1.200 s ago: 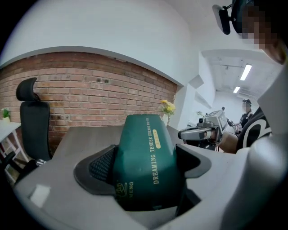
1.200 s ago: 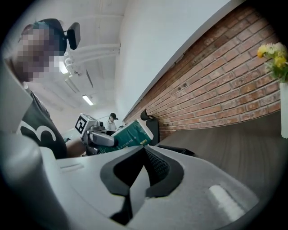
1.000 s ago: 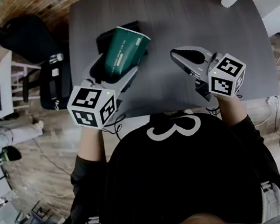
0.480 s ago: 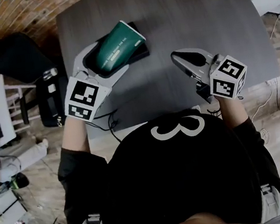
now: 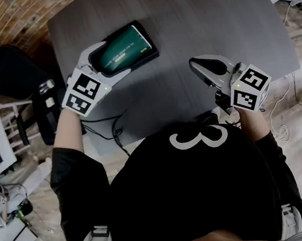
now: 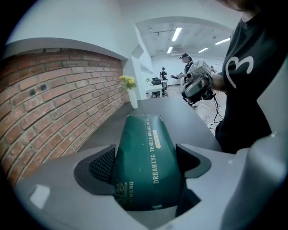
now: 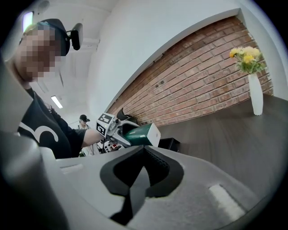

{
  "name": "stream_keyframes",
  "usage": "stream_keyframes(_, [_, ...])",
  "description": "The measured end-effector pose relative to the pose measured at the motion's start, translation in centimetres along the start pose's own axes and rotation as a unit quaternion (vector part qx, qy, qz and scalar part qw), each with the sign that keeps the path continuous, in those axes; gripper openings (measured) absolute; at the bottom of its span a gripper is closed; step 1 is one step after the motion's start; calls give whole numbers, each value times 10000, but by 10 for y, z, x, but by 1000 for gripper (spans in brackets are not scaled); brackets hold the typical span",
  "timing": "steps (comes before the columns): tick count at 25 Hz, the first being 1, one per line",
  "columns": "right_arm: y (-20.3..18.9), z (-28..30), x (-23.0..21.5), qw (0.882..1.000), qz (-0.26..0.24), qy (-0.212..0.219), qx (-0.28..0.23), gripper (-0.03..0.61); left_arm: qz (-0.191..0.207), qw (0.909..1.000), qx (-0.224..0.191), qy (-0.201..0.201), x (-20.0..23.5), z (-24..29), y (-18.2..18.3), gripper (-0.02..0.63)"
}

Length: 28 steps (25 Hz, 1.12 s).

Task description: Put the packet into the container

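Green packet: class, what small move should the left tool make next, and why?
Probably lower it: the left tool is shut on the green packet, which hangs above the black container, not yet inside; the right gripper view shows it higher than the container.

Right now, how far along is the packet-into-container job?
Done: the left gripper is shut on the green packet. In hand: the packet hangs tilted over the black container, not yet released. Left: lower it in and open the jaws. The right gripper is shut and empty.
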State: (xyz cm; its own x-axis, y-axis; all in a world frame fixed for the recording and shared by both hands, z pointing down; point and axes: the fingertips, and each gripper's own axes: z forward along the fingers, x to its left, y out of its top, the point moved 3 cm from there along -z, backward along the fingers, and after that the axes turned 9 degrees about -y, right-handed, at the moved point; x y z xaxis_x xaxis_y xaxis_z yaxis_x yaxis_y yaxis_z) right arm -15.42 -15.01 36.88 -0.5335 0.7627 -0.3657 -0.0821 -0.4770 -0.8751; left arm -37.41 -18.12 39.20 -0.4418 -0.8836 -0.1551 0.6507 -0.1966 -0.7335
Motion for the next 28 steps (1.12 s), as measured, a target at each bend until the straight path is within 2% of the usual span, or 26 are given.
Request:
stream_keyframes(14, [-17, -6, -20, 9987, 168, -422, 244, 2, -69, 9969, 139, -765, 19, 58, -42, 442])
stream_keyframes(19, [-23, 2, -23, 9982, 232, -429, 355, 2, -386, 9936, 31, -1060, 20, 67, -55, 448])
stream_keyframes(28, [-19, 10, -33, 9983, 239, -360, 380, 2, -552, 9922, -209, -1100, 20, 67, -49, 467])
